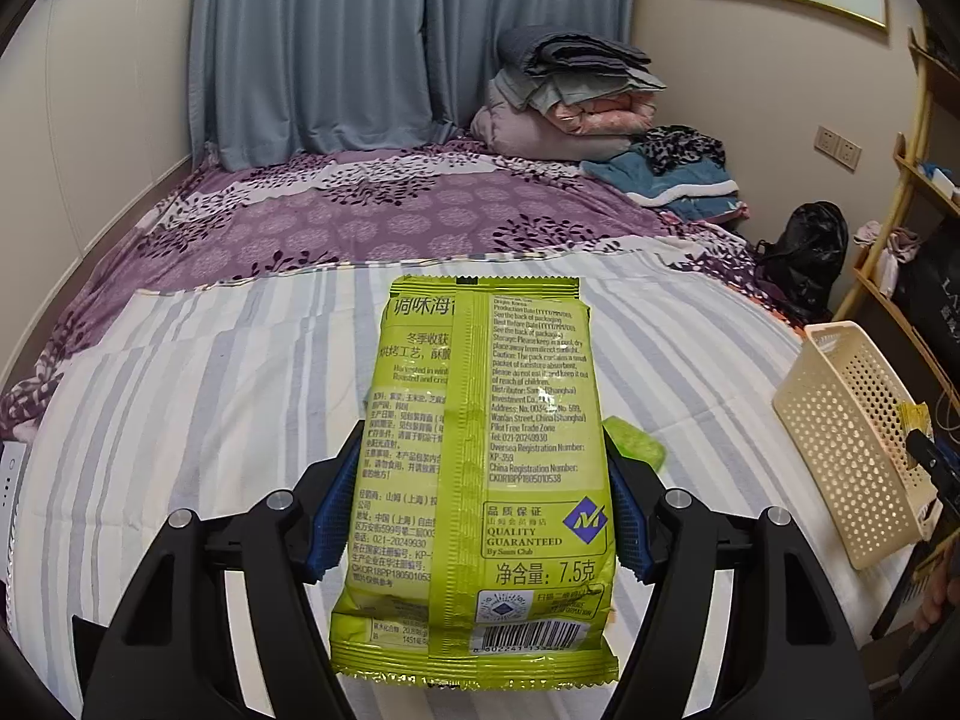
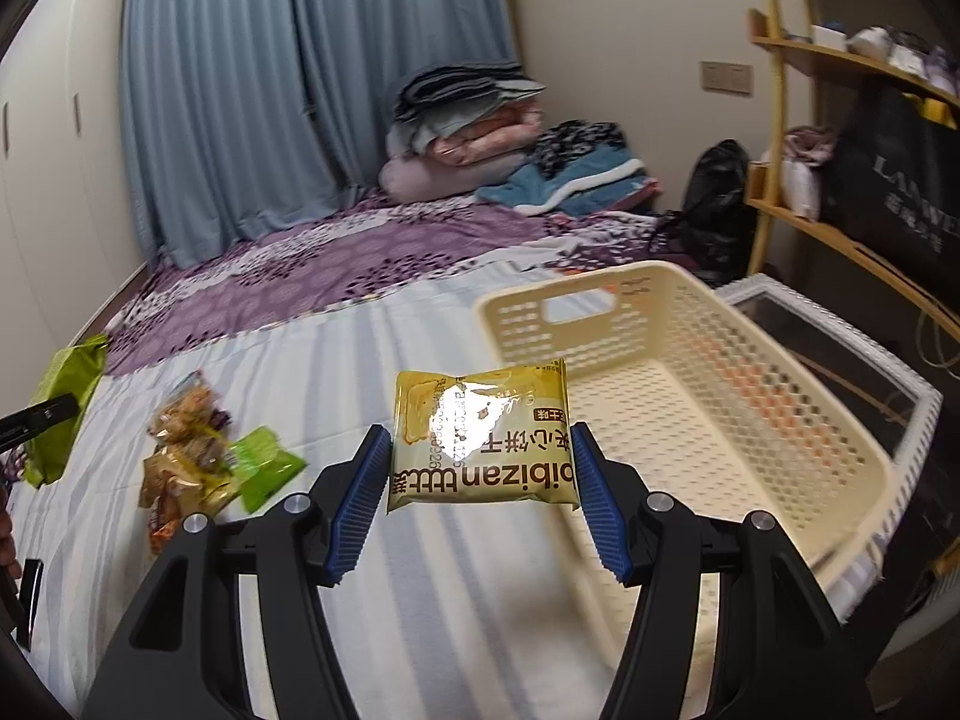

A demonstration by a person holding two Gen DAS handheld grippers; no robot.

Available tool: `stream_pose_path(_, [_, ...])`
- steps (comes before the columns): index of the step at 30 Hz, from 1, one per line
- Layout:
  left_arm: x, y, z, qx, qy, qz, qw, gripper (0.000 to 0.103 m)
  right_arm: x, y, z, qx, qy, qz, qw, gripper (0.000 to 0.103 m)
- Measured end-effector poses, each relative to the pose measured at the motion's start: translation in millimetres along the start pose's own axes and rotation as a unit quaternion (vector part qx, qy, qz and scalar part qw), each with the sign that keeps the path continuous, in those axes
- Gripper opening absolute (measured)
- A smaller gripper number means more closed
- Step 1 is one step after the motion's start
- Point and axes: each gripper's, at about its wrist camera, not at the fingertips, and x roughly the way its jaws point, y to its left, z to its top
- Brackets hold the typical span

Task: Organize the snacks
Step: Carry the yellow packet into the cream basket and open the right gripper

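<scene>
My left gripper (image 1: 480,468) is shut on a green seaweed snack packet (image 1: 480,456) and holds it above the striped bed sheet (image 1: 210,372). It also shows in the right wrist view (image 2: 63,402) at the far left. My right gripper (image 2: 477,468) is shut on a yellow biscuit packet (image 2: 480,444) and holds it in the air just left of the cream plastic basket (image 2: 780,420). The basket looks empty and also shows in the left wrist view (image 1: 852,444). A small pile of loose snack packets (image 2: 192,456) lies on the sheet to the left.
A small green packet (image 1: 636,444) lies on the sheet behind the left gripper. Folded blankets (image 2: 468,126) are stacked at the bed's far end. A wooden shelf (image 2: 840,138) and a white crate (image 2: 840,348) stand on the right.
</scene>
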Motion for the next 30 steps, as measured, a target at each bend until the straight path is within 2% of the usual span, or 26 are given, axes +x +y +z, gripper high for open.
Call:
stream_pose_path(11, [-14,-55,5,0.044,-0.007,-0.035,0.9984,0.071,-5,-68,-17,0.054,0.001,-0.057,0.997,0.064])
stream_pose_path(16, [-20,-79,7,0.067,-0.010,-0.050,0.9964,0.071,-7,-83,-23,0.067,0.001,-0.067,0.996,0.073])
stream_pose_path(26, [-24,-123,10,0.106,-0.012,-0.079,0.9911,0.071,-23,-107,-29,0.097,-0.021,-0.078,0.992,0.073])
stream_pose_path(30, [-21,-152,13,0.128,-0.009,-0.102,0.9866,0.071,-32,-115,-32,0.107,-0.030,-0.085,0.990,0.073])
